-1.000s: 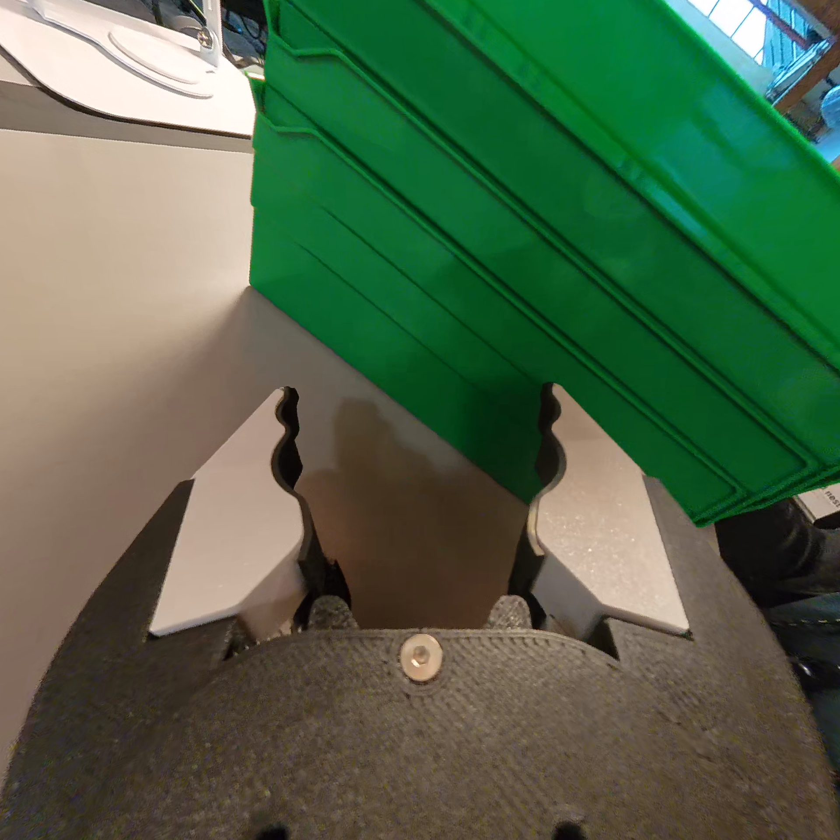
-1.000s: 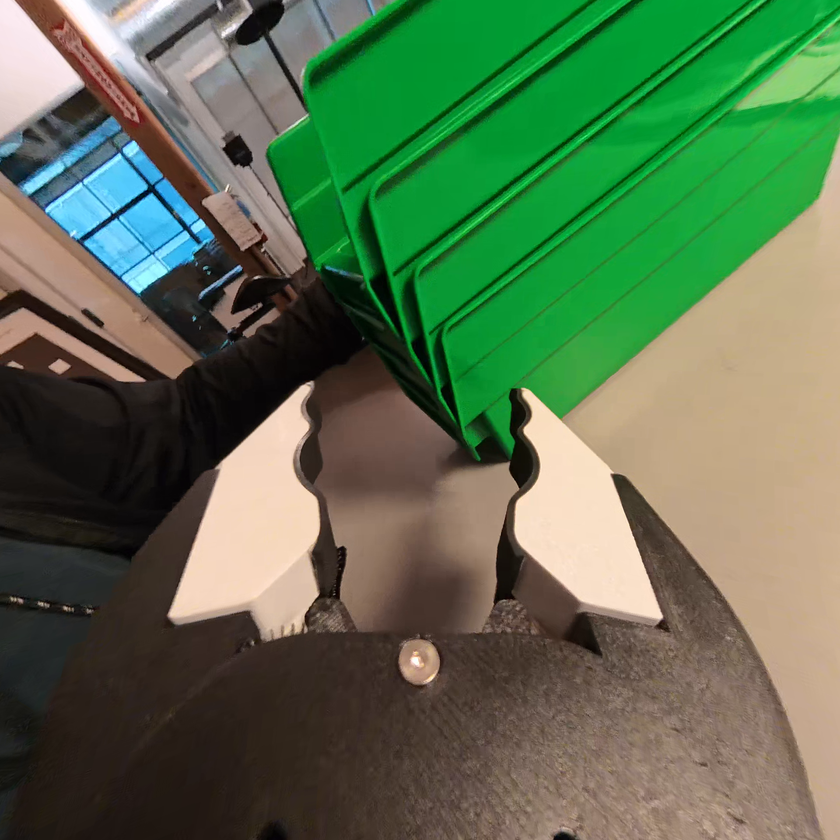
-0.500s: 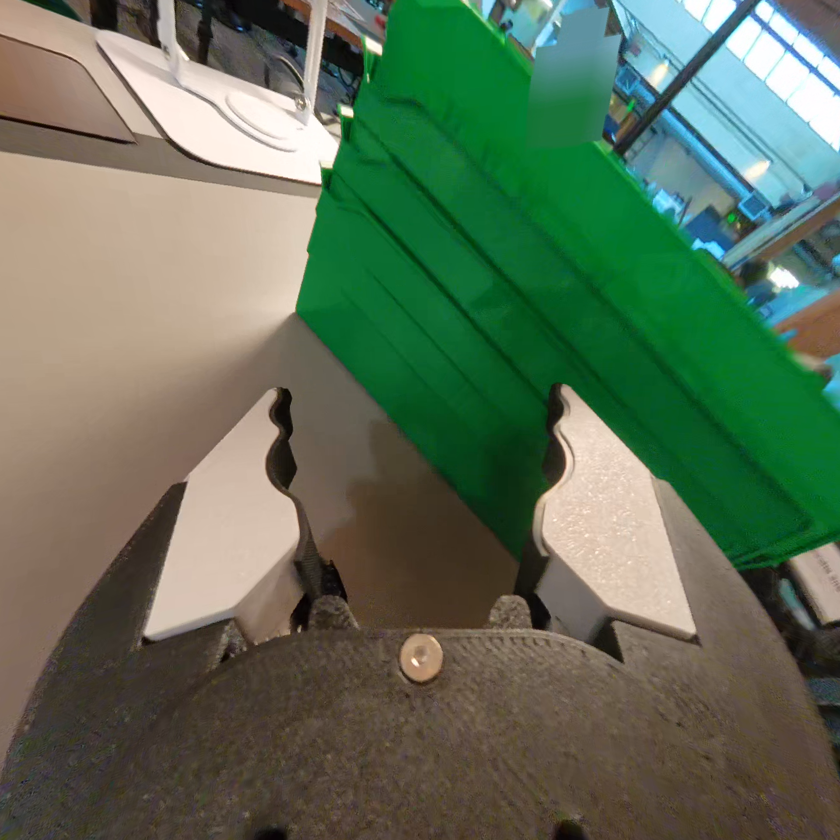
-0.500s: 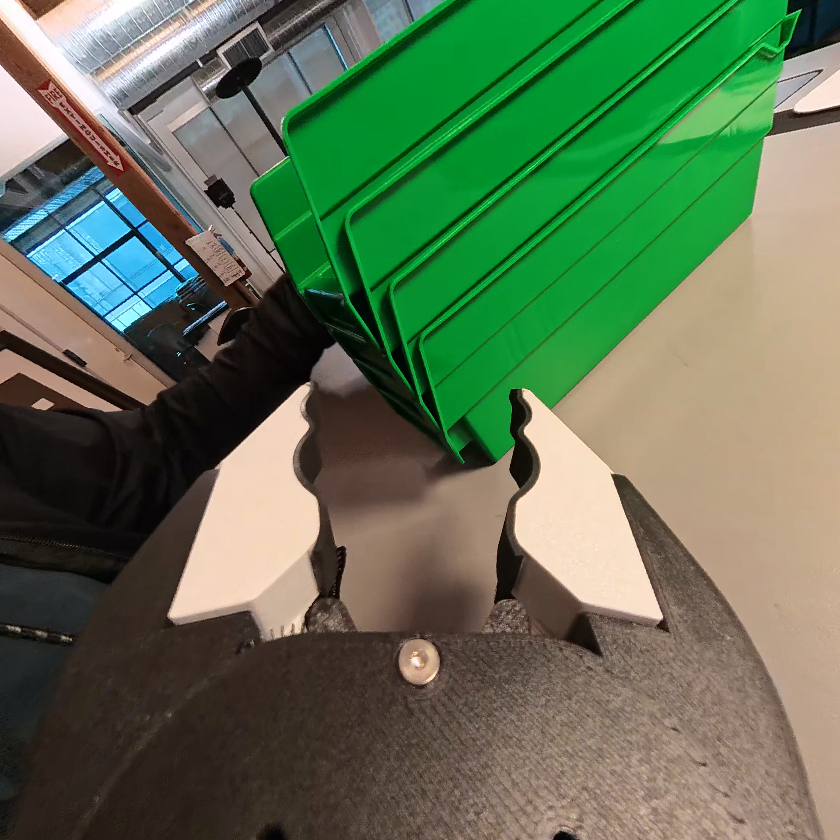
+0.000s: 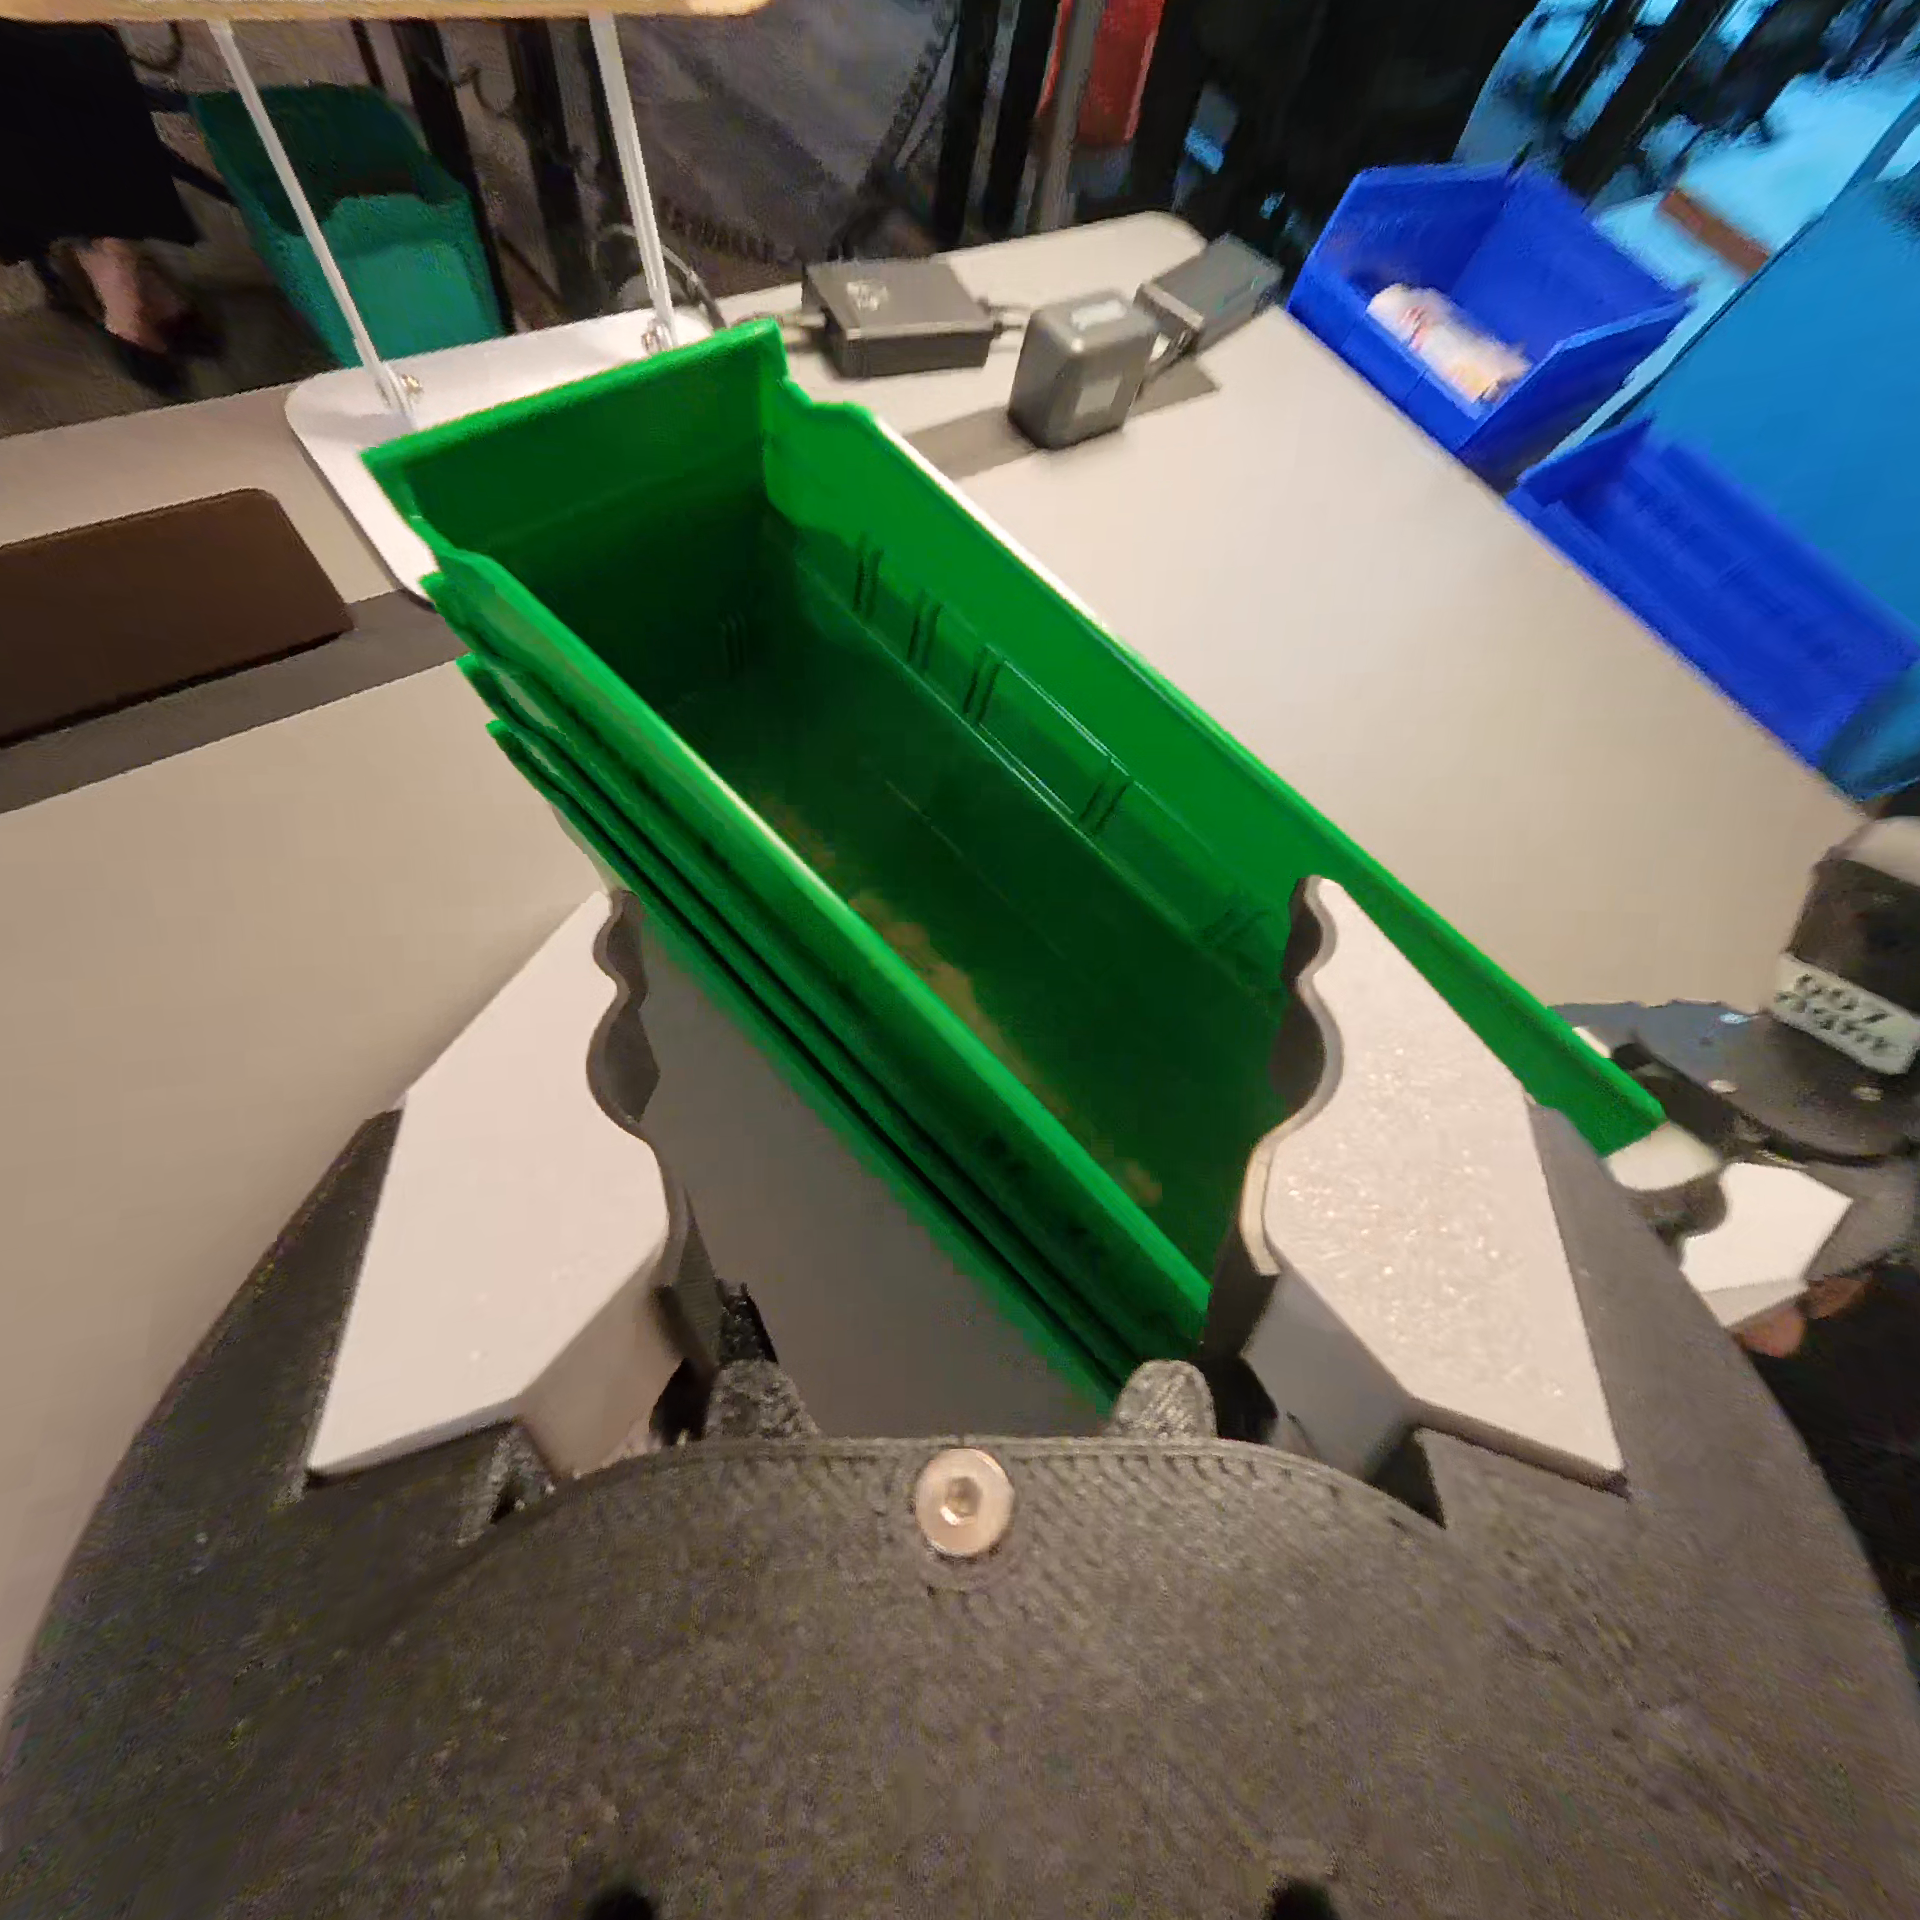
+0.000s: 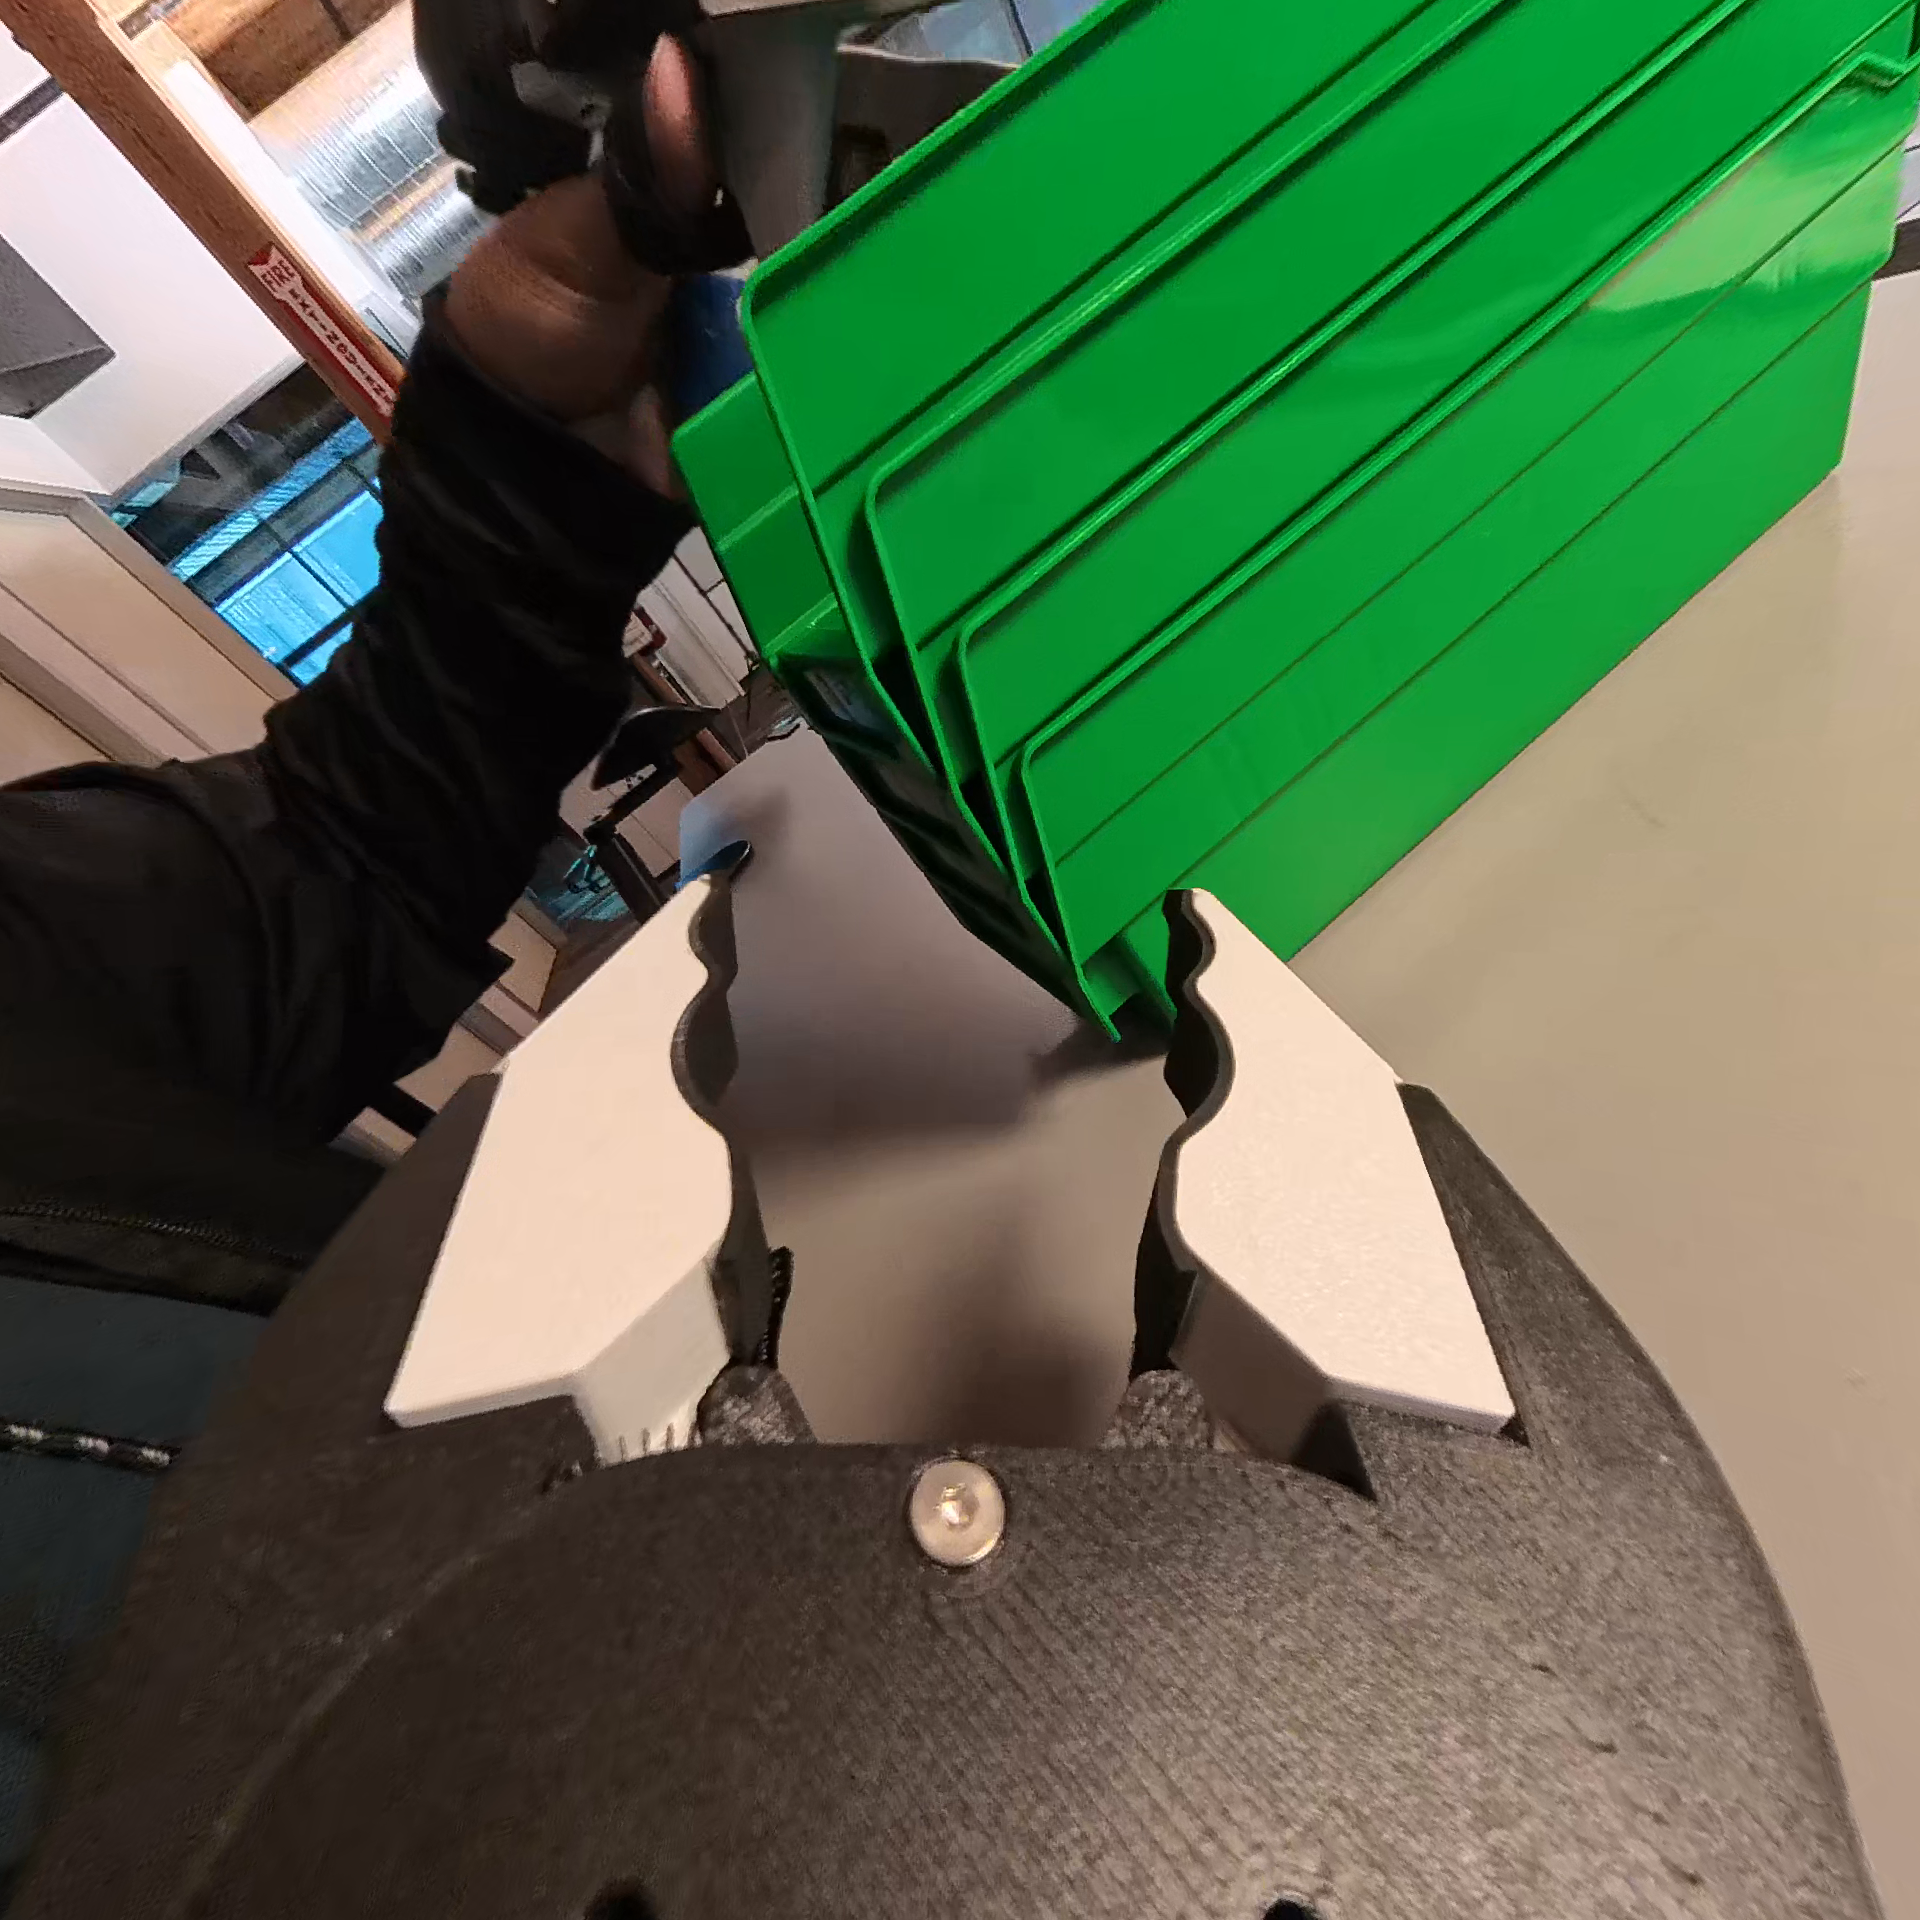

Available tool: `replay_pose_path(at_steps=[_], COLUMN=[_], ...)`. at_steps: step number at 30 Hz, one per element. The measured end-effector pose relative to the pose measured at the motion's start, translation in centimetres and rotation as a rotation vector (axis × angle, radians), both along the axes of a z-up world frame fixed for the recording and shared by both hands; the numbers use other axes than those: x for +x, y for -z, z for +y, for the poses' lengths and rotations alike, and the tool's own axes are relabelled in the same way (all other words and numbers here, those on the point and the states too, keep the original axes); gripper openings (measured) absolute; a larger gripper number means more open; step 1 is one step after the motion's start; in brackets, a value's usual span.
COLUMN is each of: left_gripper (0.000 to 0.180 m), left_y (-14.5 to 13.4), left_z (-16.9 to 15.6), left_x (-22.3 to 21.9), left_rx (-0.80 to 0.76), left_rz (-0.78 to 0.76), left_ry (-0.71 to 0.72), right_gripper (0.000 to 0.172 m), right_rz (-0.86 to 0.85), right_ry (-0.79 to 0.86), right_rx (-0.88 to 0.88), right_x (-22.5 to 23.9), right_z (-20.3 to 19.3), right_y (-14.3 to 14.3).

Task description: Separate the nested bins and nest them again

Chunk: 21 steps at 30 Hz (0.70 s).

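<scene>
Left view looks down, right view low beside—both close on green bins (image 5: 935, 831).

The left gripper (image 5: 956, 1049) hangs above a stack of nested green bins (image 5: 935, 831) on the grey surface (image 5: 260, 914), its white fingers (image 5: 1382, 1164) spread wide over the top bin's near end, blue bins (image 5: 1507, 301) behind.
</scene>
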<state>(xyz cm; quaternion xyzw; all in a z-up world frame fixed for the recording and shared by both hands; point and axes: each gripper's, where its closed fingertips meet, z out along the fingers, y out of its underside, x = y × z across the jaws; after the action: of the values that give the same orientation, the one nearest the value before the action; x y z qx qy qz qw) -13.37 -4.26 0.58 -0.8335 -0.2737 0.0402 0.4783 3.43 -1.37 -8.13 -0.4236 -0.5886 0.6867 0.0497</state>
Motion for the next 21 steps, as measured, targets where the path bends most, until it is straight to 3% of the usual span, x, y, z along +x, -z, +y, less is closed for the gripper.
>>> replay_pose_path(at_steps=[13, 21], left_gripper=[0.154, 0.152], left_y=[1.3, 1.4], left_z=[4.1, 5.6], left_x=[0.1, 0.1], left_rx=[-0.285, -0.263], left_rz=[0.16, 0.177], left_ry=[0.008, 0.215], right_gripper=[0.084, 0.084], right_rz=[0.015, 0.021], right_ry=[-0.014, -0.02], right_rx=[-0.043, -0.054], right_x=[0.8, 1.0], right_z=[0.2, 0.2], right_y=[-0.5, -0.7])
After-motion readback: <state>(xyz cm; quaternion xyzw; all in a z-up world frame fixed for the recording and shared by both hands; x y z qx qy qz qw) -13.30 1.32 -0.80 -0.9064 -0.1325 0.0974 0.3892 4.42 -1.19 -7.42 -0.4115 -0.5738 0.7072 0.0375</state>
